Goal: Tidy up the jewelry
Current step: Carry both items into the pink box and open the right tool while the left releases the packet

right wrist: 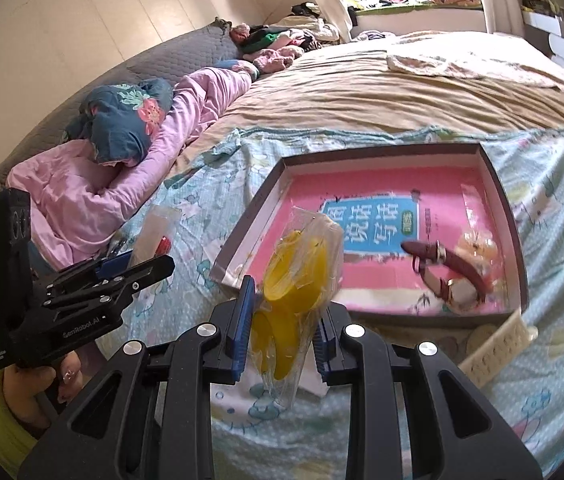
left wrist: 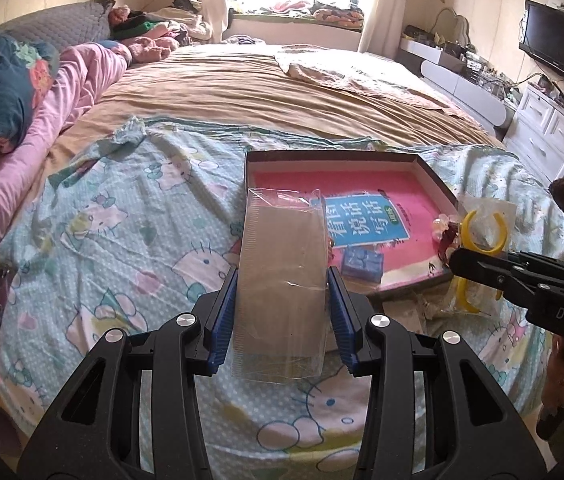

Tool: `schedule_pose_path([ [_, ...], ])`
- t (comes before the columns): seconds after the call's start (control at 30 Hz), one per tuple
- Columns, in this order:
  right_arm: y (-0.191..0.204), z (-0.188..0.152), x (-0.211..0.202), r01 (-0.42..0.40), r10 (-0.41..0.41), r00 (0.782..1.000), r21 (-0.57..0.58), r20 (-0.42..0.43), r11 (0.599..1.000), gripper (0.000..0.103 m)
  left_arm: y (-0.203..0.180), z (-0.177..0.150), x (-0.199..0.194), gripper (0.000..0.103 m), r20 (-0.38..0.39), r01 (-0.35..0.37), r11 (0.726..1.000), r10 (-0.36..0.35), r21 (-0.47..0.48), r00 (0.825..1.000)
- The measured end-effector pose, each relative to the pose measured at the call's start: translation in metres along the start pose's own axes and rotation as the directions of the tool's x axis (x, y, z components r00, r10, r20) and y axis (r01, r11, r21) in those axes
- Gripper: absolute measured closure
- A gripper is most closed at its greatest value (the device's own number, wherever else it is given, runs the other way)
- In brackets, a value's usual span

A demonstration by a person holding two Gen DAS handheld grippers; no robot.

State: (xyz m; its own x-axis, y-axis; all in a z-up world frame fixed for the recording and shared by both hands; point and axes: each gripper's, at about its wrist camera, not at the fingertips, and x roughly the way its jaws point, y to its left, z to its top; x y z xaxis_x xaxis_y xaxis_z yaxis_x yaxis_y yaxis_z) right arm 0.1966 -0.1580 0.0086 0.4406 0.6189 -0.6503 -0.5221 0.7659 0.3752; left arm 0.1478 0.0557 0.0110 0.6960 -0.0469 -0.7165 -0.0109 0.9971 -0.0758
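Right now both tools are up over the near end of the bed (left wrist: pixel 130 208), each clamped on sthg in clear wrap. Left tool (left wrist: pixel 282 292) is clenched on a clear plastic sleeve (left wrist: pixel 282 276) w/ a tan card inside, pads pressing its two long edges, the sleeve sticking out fwd over the near-left corner of the box tray (left wrist: pixel 430 168). Right tool (right wrist: pixel 284 312) is clenched on a yellow bangle (right wrist: pixel 294 276) in a crinkly clear bag, held just at the tray's near rim. Tray sits on the cartoon-print sheet w/ a pink book cover lining its floor; inside it, to the right, a dark-red watch (right wrist: pixel 458 268) and some pale beads (right wrist: pixel 478 248), and a small blue block (left wrist: pixel 362 264) near the front edge. A cream perforated strap (right wrist: pixel 498 348) lies just outside the tray's near-right corner. Handling, as I judge it: the sleeve is very light, thin and slick, prob. buckles if squeezed hard, so an edge grip low on the stiff card part seems best. The bangle looks rigid and light, but its film wrap is slippery and could slide in the pads; grip through the film onto the ring itself, not on loose bag. Beads look fragile; set things down beside them.
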Motion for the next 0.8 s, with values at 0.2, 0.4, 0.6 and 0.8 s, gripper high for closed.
schedule_pose_path([
  [0.2, -0.003, 0.011, 0.011, 0.041, -0.040, 0.999, -0.018, 0.013, 0.999, 0.078, -0.003, 0.011, 0.011, 0.069, -0.003, 0.001, 1.000, -0.001, 0.010, 1.000],
  [0.4, -0.009, 0.016, 0.023, 0.103, -0.103, 0.995, -0.047, 0.020, 0.994, 0.078, -0.006, 0.020, 0.024, 0.068, -0.013, 0.009, 1.000, -0.008, 0.026, 1.000],
  [0.6, -0.017, 0.015, 0.035, 0.143, -0.142, 0.990, -0.061, 0.008, 0.988, 0.078, -0.008, 0.024, 0.038, 0.068, -0.030, 0.012, 0.999, -0.011, 0.036, 0.999],
  [0.8, -0.023, 0.014, 0.046, 0.166, -0.167, 0.986, -0.069, -0.007, 0.984, 0.078, -0.010, 0.025, 0.051, 0.068, -0.049, 0.015, 0.999, -0.013, 0.042, 0.999],
])
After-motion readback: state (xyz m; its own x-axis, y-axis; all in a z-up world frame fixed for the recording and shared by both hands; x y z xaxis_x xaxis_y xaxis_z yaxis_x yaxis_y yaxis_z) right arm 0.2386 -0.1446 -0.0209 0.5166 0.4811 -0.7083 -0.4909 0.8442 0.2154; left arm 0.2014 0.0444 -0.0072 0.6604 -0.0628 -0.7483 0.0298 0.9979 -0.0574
